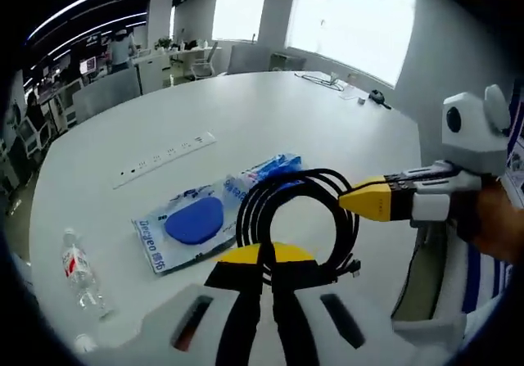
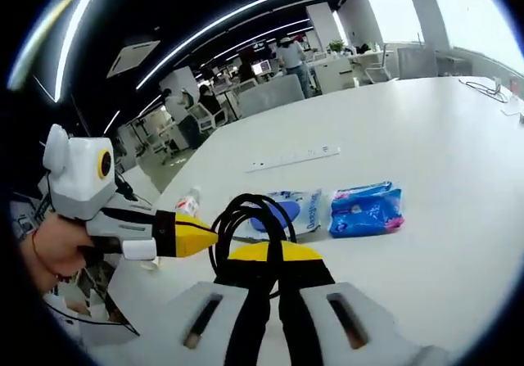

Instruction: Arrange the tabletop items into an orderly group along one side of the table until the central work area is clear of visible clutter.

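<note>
Left gripper view: one coiled black cable (image 1: pixel 299 219) is pinched by the left gripper (image 1: pixel 264 255) at its near edge and by the right gripper (image 1: pixel 368 200) from the right. One blue pouch (image 1: pixel 190 223), one blue packet (image 1: pixel 270 171) and one bottle (image 1: pixel 79 272) lie on the white surface (image 1: pixel 270 112).

Right gripper view: the right gripper (image 2: pixel 270 255) pinches the cable (image 2: pixel 246 219); the left gripper (image 2: pixel 192 235) grips it from the left. The packet (image 2: pixel 366 209) lies long axis sideways.

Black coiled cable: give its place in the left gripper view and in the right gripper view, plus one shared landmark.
Left gripper view: black coiled cable lower centre, just above this view's own jaws, right of the clear packet with a blue oval pad.
Right gripper view: cable lower centre-left, overlapping that packet.
Shared landmark: white power strip.
</note>
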Available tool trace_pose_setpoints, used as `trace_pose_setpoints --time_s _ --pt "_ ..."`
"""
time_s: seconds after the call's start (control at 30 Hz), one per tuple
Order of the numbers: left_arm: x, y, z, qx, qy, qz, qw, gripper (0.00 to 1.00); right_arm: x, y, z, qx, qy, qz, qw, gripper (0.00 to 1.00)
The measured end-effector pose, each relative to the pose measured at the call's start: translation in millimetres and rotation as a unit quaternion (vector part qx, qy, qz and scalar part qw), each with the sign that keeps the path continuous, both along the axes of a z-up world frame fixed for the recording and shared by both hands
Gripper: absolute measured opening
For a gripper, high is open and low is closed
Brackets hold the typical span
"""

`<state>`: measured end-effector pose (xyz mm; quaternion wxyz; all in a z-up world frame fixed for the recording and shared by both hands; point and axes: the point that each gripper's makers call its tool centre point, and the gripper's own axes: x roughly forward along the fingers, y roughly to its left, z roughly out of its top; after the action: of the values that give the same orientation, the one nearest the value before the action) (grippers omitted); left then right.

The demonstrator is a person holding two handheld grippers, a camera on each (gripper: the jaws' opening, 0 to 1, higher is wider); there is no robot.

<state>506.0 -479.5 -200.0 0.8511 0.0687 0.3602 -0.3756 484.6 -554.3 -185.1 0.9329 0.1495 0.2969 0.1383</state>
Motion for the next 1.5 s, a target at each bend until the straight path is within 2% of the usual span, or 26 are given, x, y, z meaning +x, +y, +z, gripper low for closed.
trace_pose_setpoints --time_s 0.13,0.4,0.73,1.1,1.3,1.5 --pt "-2.5 -13 -6.1 0.001 0.007 -0.012 0.9999 0.0 -3 -11 -3.8 -0.003 0.004 -0.008 1.0 0.0" --pt "-3.2 -28 -27.5 0.009 0.028 -0.023 0.9993 0.0 -2 -26 -25.3 -0.005 0.023 -0.02 0.9995 0.0" --pt "4.2 -32 -65.6 0.031 0.061 -0.024 0.9973 0.0 8 -30 -62.8 -0.004 0.063 -0.013 0.9979 0.0" --pt "14.3 -38 -99.5 0.038 0.098 -0.019 0.9943 0.0 22 -38 -97.8 -0.005 0.095 -0.011 0.9954 0.0" --pt "17.9 -38 -113.2 0.043 0.111 -0.017 0.9927 0.0 27 -39 -113.2 -0.007 0.109 -0.005 0.994 0.0" --pt "19.4 -37 -118.9 0.043 0.119 -0.015 0.9918 0.0 29 -41 -121.5 -0.005 0.116 -0.009 0.9932 0.0"
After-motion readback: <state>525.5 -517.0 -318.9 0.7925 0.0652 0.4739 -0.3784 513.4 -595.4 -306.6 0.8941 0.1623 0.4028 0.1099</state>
